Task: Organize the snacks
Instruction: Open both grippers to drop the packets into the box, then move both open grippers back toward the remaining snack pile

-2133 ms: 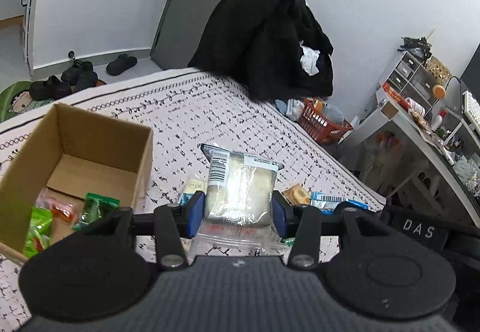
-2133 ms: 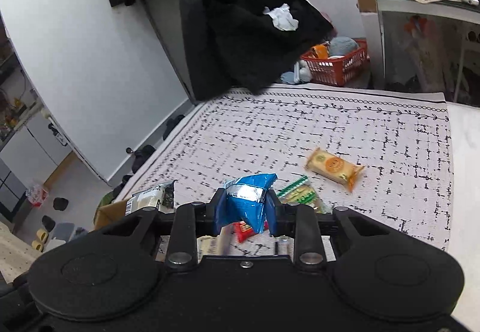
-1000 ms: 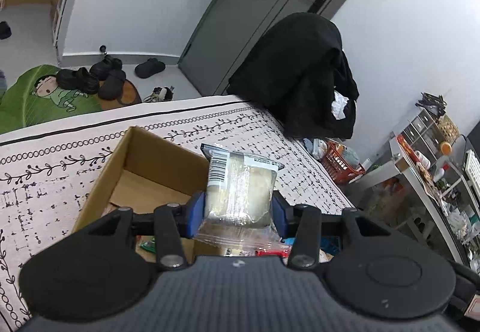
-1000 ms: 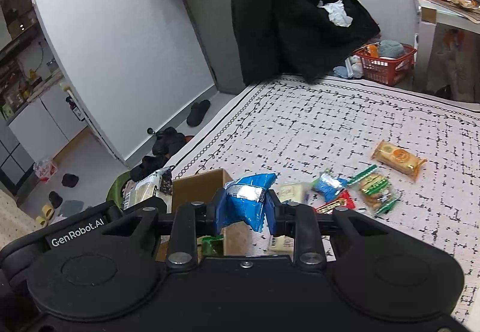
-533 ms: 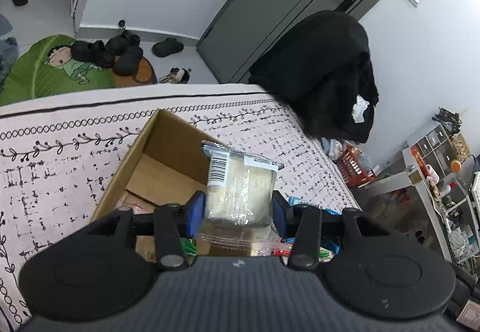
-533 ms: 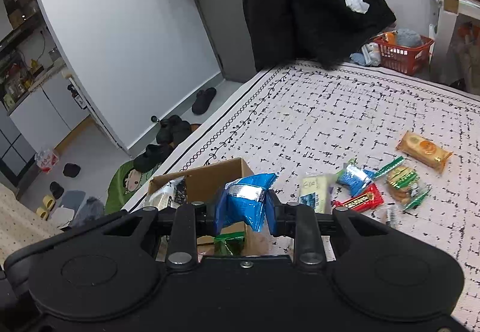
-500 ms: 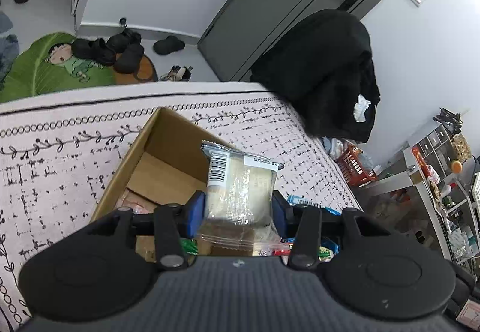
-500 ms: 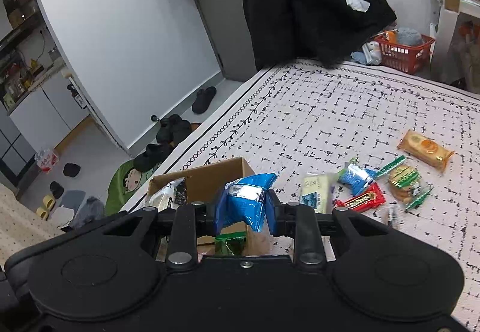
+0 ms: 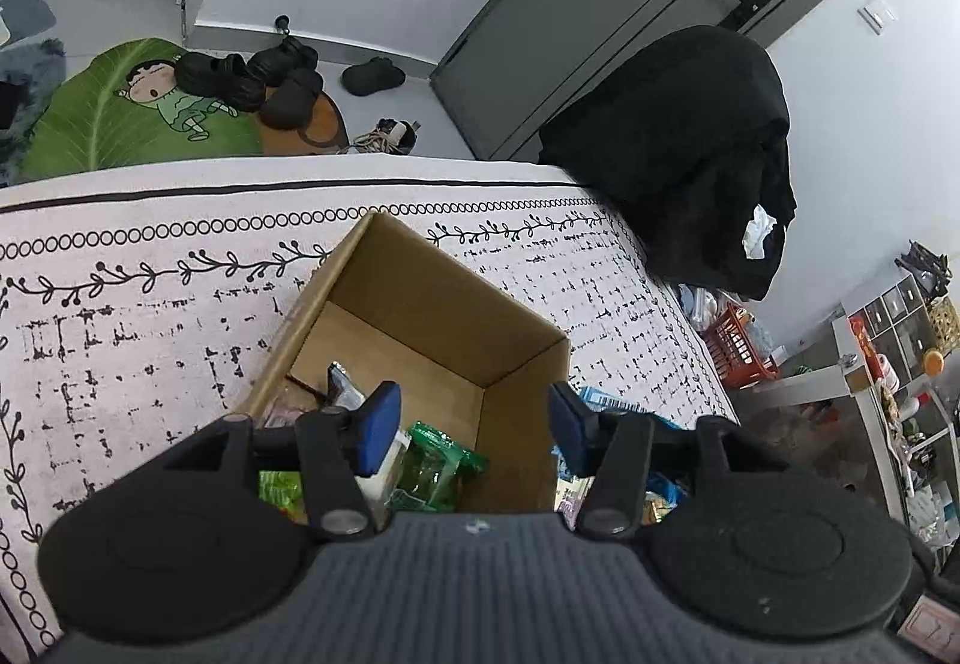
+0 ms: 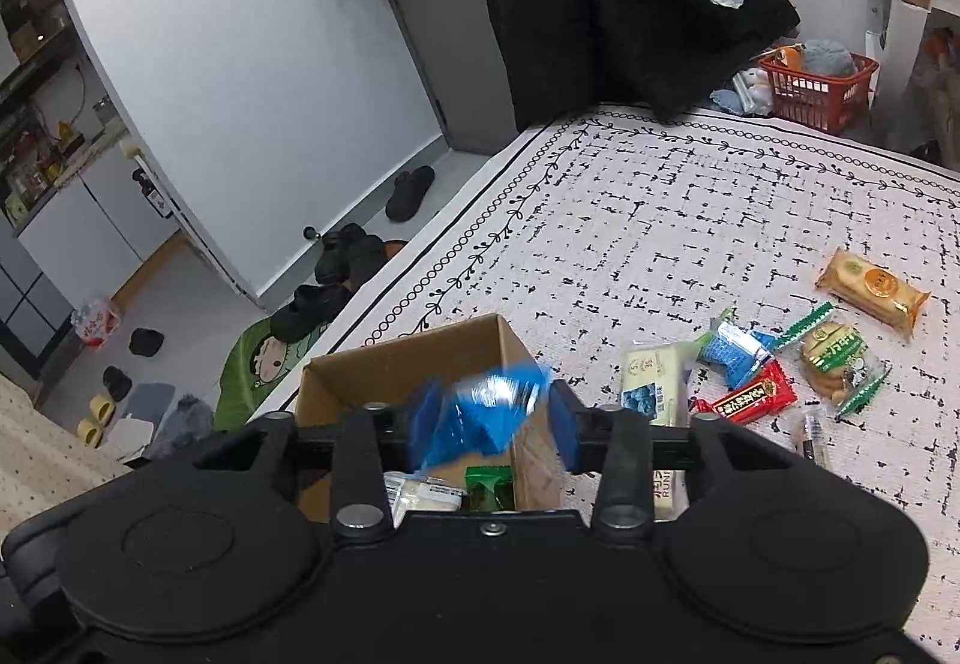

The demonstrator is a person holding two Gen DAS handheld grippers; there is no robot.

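Left wrist view: left tool point(image 9: 474, 421), fingers spread wide with nothing between them, low centre of frame over the open cardboard box point(image 9: 420, 298). Box stands on the patterned cloth point(image 9: 150, 304); green packet point(image 9: 435, 469) lies inside.

Right wrist view: right tool point(image 10: 495, 415), fingers apart; blurred blue packet point(image 10: 480, 412) between them, contact unclear, above the box. Loose snacks point(image 10: 750, 364) lie right of centre; orange packet point(image 10: 873, 292) at far right.
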